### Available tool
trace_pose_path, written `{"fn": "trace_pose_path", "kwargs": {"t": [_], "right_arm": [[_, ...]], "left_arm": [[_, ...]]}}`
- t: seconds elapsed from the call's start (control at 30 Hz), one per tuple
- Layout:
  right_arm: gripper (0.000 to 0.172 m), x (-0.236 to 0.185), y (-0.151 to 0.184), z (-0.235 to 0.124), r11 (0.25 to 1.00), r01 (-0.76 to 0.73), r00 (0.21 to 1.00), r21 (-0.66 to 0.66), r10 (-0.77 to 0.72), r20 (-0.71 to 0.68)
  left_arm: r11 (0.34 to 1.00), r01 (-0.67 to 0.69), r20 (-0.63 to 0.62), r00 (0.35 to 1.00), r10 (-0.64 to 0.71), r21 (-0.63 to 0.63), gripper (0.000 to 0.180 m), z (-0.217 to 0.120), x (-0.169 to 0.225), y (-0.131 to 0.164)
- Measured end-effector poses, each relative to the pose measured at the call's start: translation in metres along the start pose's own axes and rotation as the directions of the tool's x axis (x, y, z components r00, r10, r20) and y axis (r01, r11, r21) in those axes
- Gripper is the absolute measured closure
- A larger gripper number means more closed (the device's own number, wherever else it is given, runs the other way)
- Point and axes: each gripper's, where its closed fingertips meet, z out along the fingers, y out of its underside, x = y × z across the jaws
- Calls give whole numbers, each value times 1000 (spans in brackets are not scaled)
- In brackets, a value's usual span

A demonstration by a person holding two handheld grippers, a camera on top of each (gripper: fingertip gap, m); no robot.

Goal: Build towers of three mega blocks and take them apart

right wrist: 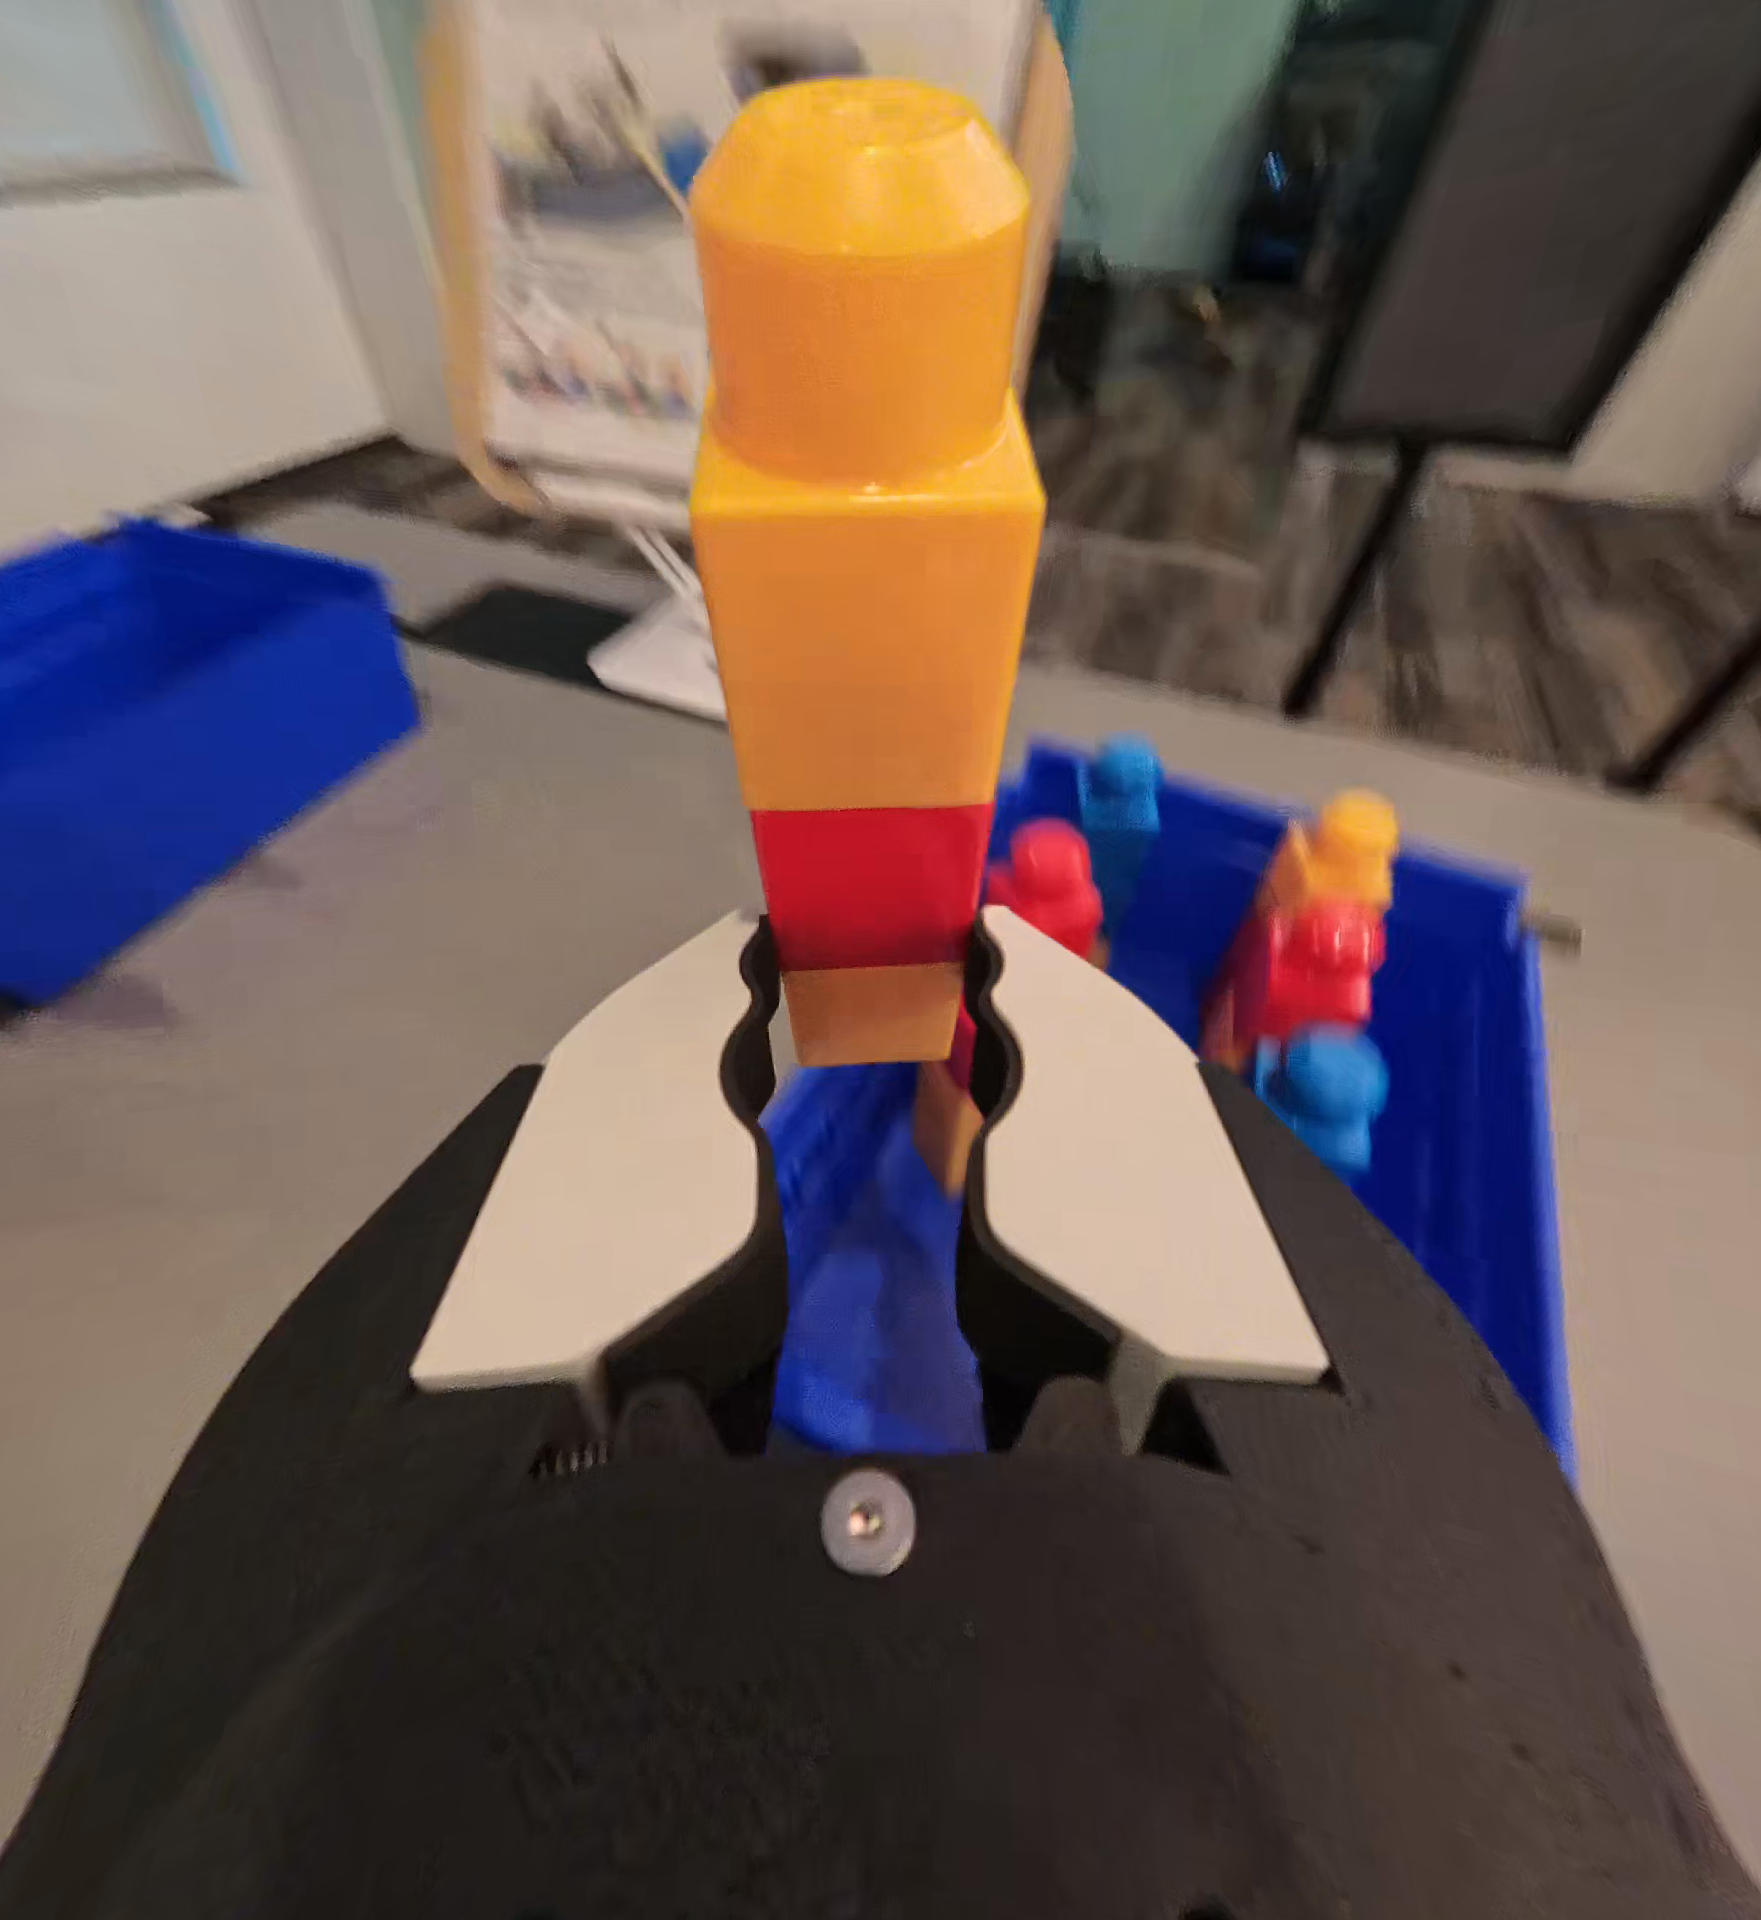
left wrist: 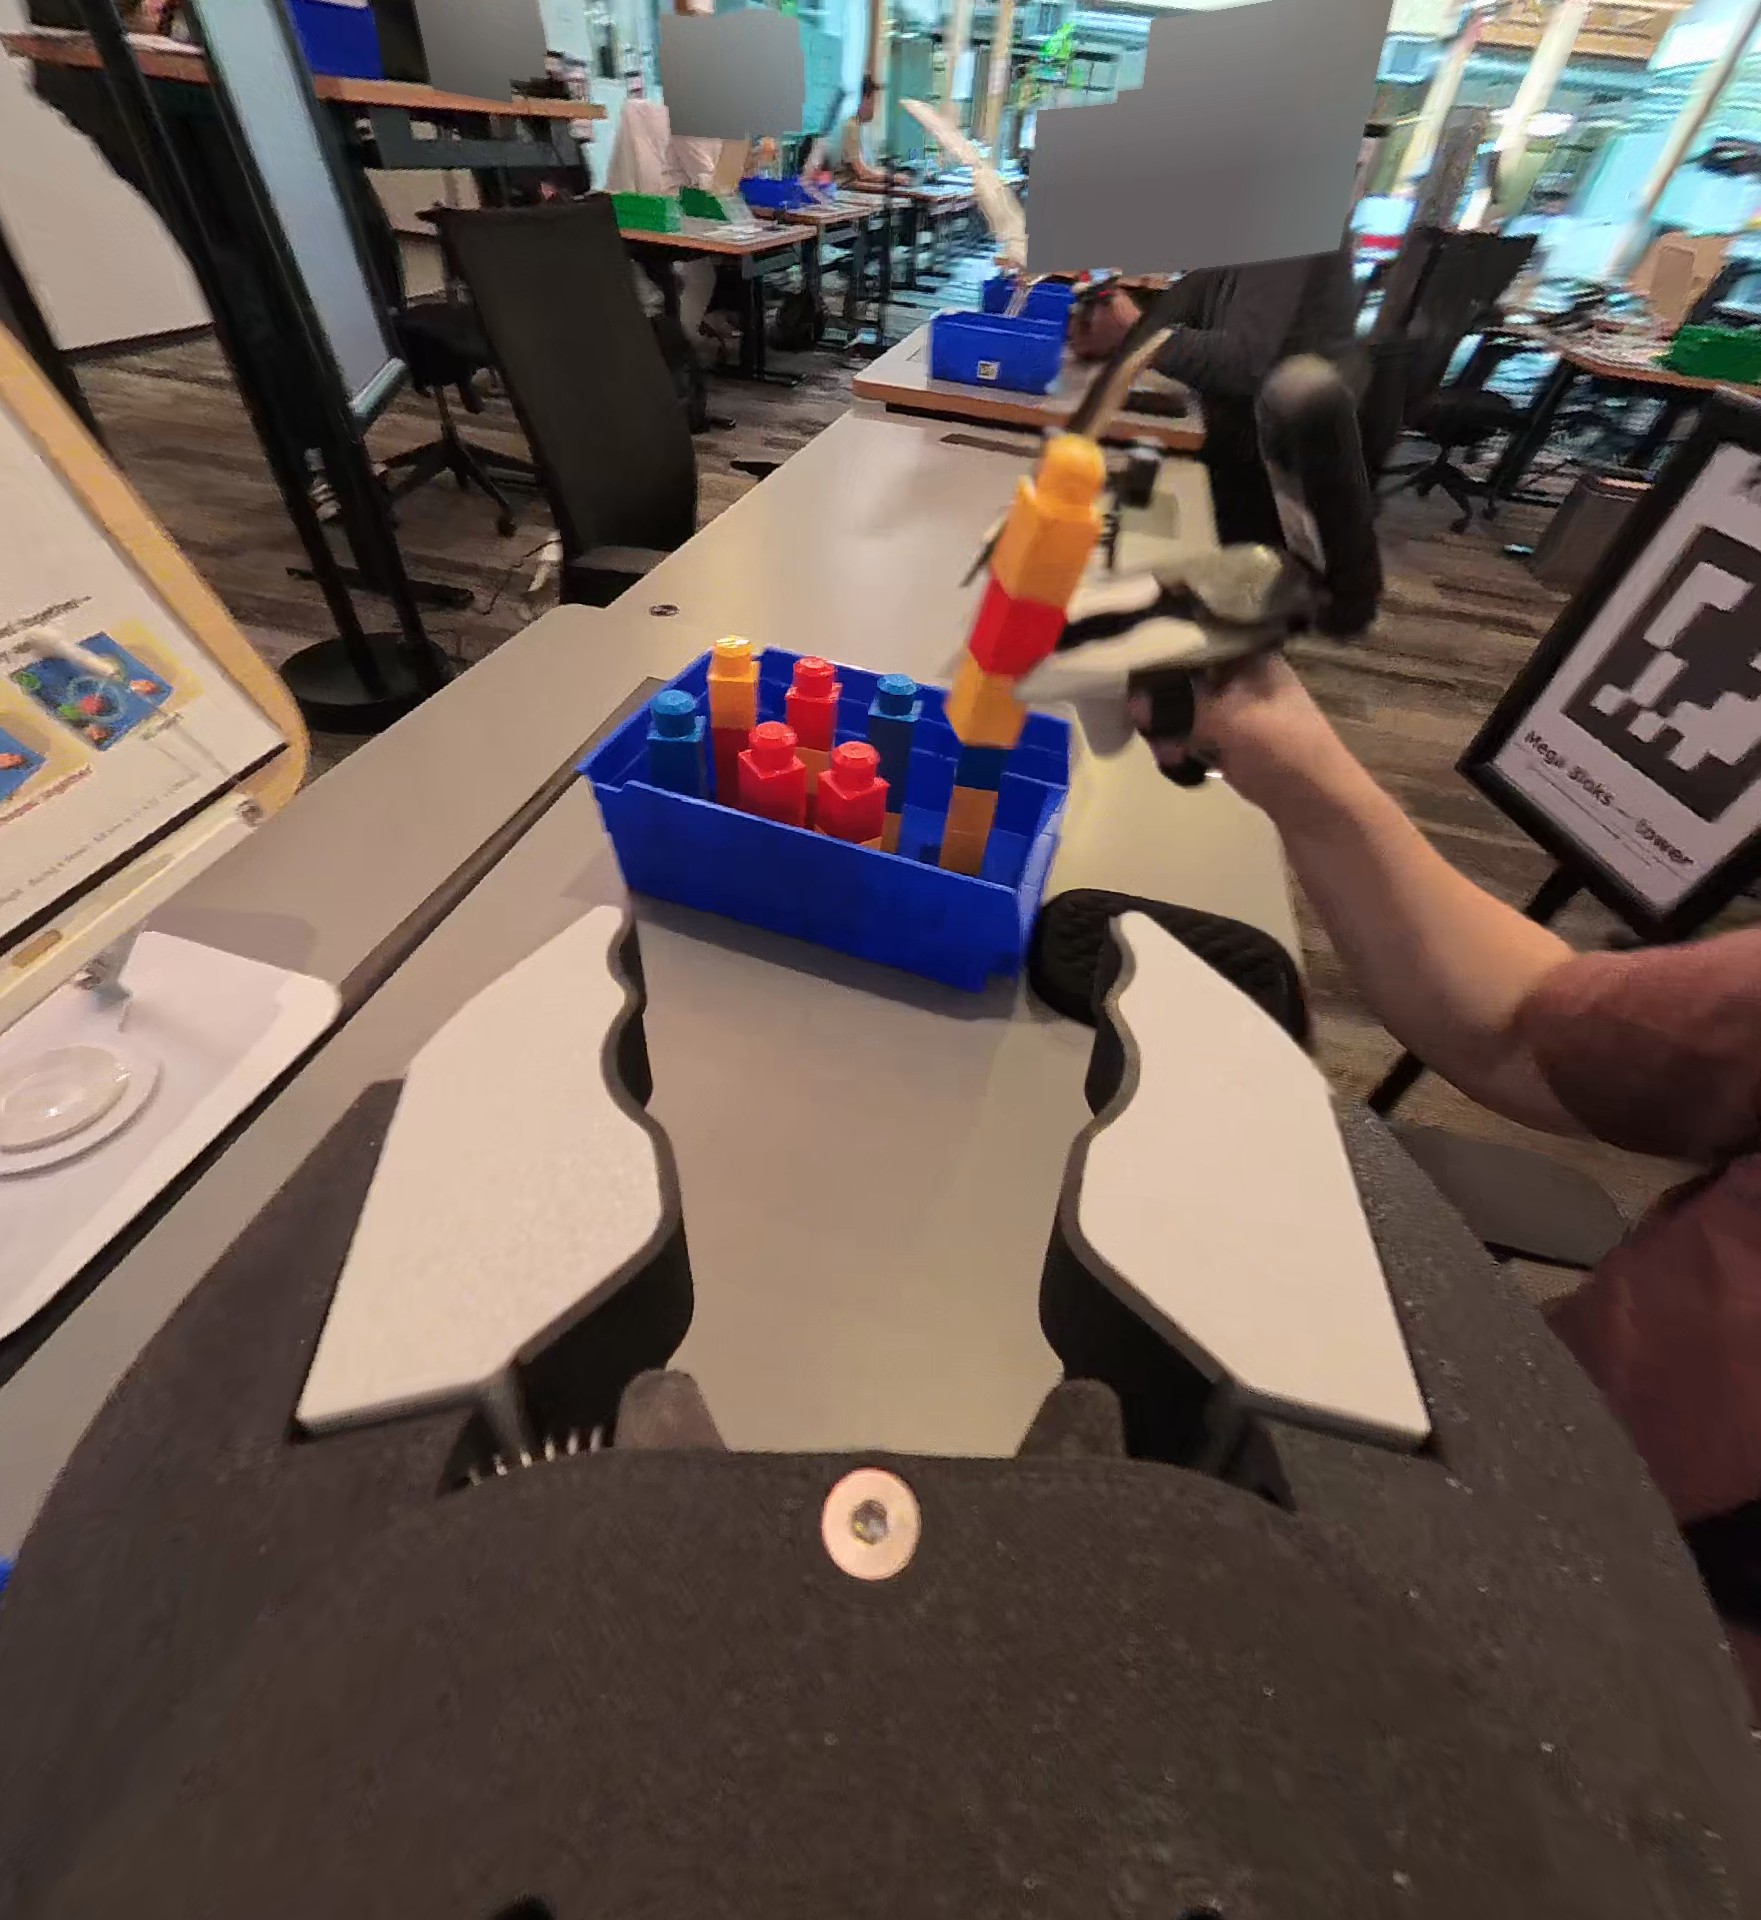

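I see the grey table [left wrist: 855, 1195], with the blue bin [left wrist: 834, 883] on it holding upright blocks [left wrist: 772, 774]. My left gripper [left wrist: 865, 1039] is spread wide with nothing in it, short of the bin. My right gripper [right wrist: 871, 997] is clamped on an orange-red-orange tower [right wrist: 865, 623] above the bin.

A three-block tower [right wrist: 860, 665], orange on red on orange, hangs tilted in the air above the blue bin [left wrist: 834, 894], pinched at its red and lower orange blocks. Down in the bin, more blocks stand upright: red [left wrist: 774, 774], blue [left wrist: 676, 738], and an orange-topped stack [left wrist: 732, 696].
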Motion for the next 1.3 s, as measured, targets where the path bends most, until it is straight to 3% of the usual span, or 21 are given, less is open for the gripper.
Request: {"fn": "trace_pose_path", "kwargs": {"t": [0.1,0.17,0.3,0.4,0.57,0.93,1.3], "right_arm": [[137,12,71,20,987,-101,995,-128,97,-38],[137,14,97,29,976,-132,991,-176,123,-60],[136,17,114,40,960,-145,987,-239,124,-100],[136,17,121,44,949,-162,984,-270,137,-112],[136,16,128,52,930,-177,983,-323,148,-111],[136,7,134,64,891,-177,984,-419,157,-81],[136,3,142,62,831,-198,980,-520,163,-113]], "left_arm": [[1000,-17,130,991,15,17,97,3,-17,-3],[998,-42,242,970,31,41,97,5,-30,-6],[996,-85,481,875,61,28,97,2,-59,-4],[997,-79,593,803,57,11,99,0,-77,2],[997,-23,590,807,-27,76,99,2,-83,4],[999,-44,661,750,18,23,101,-11,-90,7],[999,-13,598,801,-16,44,101,-10,-79,5]]}}
